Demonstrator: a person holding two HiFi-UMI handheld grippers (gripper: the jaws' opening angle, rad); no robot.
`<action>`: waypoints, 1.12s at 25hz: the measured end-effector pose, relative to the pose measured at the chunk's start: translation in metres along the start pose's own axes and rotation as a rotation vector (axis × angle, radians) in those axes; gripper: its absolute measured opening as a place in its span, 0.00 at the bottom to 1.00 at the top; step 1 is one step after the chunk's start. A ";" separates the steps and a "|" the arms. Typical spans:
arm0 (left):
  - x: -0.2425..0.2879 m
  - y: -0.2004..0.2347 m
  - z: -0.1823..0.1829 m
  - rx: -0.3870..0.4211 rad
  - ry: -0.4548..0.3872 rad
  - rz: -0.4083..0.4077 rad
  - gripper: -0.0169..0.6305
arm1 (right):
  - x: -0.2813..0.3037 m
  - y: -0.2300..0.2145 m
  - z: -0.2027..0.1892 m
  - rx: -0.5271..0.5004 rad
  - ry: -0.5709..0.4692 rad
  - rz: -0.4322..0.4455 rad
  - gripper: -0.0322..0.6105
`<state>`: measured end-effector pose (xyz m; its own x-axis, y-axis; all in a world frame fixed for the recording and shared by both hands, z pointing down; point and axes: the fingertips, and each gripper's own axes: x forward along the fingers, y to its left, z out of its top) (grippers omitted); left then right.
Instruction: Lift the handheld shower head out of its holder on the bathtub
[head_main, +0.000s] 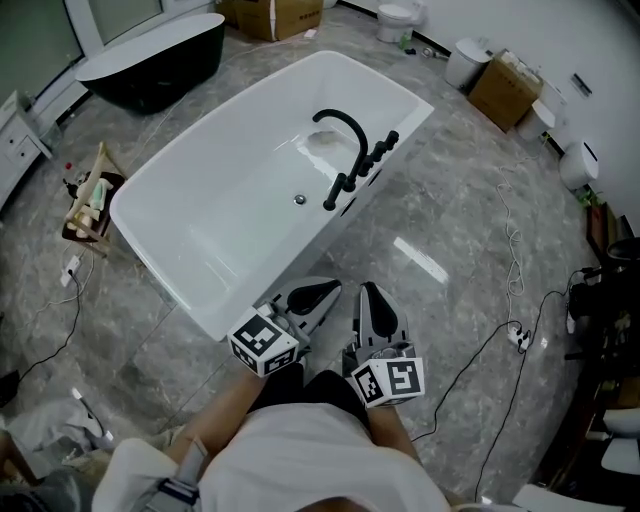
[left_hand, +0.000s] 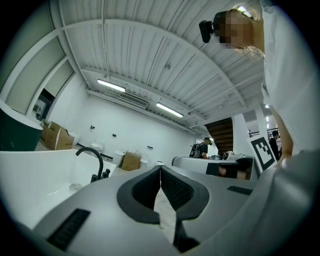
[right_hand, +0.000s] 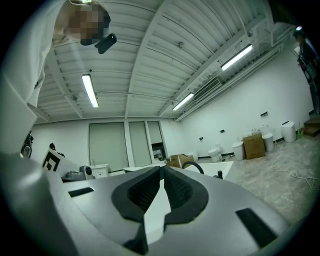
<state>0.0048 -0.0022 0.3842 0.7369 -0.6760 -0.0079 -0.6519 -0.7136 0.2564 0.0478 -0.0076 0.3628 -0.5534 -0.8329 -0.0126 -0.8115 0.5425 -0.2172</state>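
shower head (head_main: 336, 190), seemingly on tub rim (head_main: 412, 122), well beyond left gripper (head_main: 334, 288), right gripper (head_main: 368, 289).

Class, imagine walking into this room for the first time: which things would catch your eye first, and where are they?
A big white bathtub lies slantwise in the middle of the grey floor, with a curved black faucet on its right rim. A black bathtub stands at the top left. Nearest the person, the left gripper and right gripper are both shut and empty.
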 end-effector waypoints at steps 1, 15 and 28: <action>0.001 0.001 0.000 -0.002 -0.001 0.000 0.04 | 0.000 -0.002 0.001 -0.002 -0.002 -0.002 0.08; 0.016 0.034 0.005 -0.015 0.005 0.057 0.04 | 0.044 -0.023 0.006 -0.009 -0.002 0.028 0.08; 0.084 0.107 0.012 -0.037 -0.011 0.120 0.04 | 0.128 -0.073 0.000 -0.012 0.052 0.107 0.08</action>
<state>-0.0055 -0.1379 0.3996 0.6517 -0.7584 0.0146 -0.7283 -0.6203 0.2911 0.0362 -0.1539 0.3770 -0.6457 -0.7634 0.0159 -0.7493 0.6296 -0.2053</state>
